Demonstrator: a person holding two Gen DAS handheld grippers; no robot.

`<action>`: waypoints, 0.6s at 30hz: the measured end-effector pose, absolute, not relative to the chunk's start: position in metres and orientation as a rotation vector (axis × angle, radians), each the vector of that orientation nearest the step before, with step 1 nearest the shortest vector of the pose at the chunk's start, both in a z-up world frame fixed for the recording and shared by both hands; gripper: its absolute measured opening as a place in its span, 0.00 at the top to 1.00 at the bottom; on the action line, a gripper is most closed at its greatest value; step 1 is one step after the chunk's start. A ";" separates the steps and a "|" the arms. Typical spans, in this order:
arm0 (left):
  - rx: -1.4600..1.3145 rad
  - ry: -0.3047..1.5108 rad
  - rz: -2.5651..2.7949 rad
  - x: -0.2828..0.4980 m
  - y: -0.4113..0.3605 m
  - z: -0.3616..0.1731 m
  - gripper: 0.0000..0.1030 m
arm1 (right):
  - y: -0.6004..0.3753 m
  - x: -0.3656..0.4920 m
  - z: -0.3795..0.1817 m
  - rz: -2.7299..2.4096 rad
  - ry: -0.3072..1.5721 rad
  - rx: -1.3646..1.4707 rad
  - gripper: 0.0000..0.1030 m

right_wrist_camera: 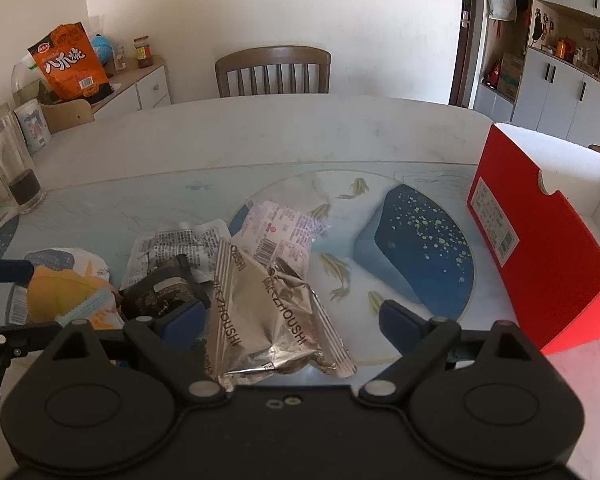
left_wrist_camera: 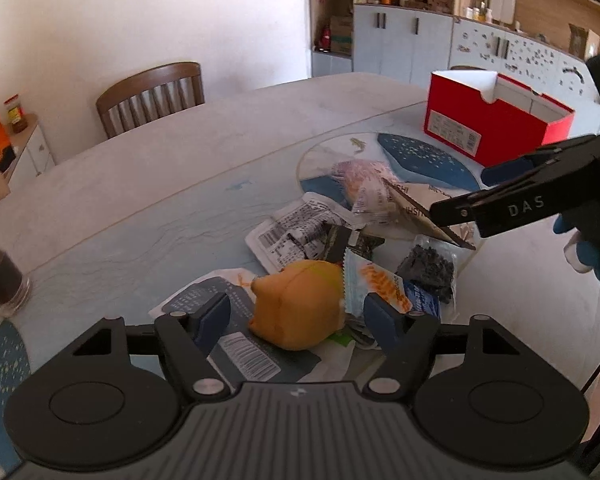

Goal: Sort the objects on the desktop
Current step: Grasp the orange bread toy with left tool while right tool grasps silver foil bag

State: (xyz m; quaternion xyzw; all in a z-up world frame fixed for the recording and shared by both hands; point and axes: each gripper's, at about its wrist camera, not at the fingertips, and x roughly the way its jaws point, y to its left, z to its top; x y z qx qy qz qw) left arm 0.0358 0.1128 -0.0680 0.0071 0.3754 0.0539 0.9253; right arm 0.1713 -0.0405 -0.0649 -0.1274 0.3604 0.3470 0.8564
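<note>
Right now my left hand-held gripper (left_wrist_camera: 296, 318) has its two blue pads either side of the orange plush toy (left_wrist_camera: 298, 306), which lies on the counter (left_wrist_camera: 180, 152) at the near end of the pile of snack packets. From the left wrist view I see a gap between each pad and the toy, so I read this gripper as spread around it and not yet pinching. The toy sits dead ahead of the fingers and slightly low, its longer side running across the opening, so a straight squeeze should catch it across the narrow way.

My right hand-held gripper (right_wrist_camera: 288, 320) is spread wide with the silver foil packet (right_wrist_camera: 268, 312) lying between its fingers. The packet's long axis runs roughly along the line the fingers point, tilted a little; neither pad touches it as far as I can tell, so nothing is grasped.

The red box (right_wrist_camera: 540, 248) stands open to the right of the pile, nearer my right hand than my left. I judge the foil packet has the short trip there, the toy the long one across the heap.
</note>
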 end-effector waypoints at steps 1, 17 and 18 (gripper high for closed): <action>0.016 0.773 0.109 0.038 0.113 -0.069 0.28 | -0.039 0.172 -0.066 0.731 0.760 -0.269 0.08; 0.025 0.804 0.095 0.061 0.113 -0.087 0.29 | -0.023 0.184 -0.080 0.740 0.781 -0.309 0.08; 0.026 0.806 0.094 0.062 0.112 -0.088 0.32 | -0.023 0.185 -0.081 0.742 0.784 -0.310 0.09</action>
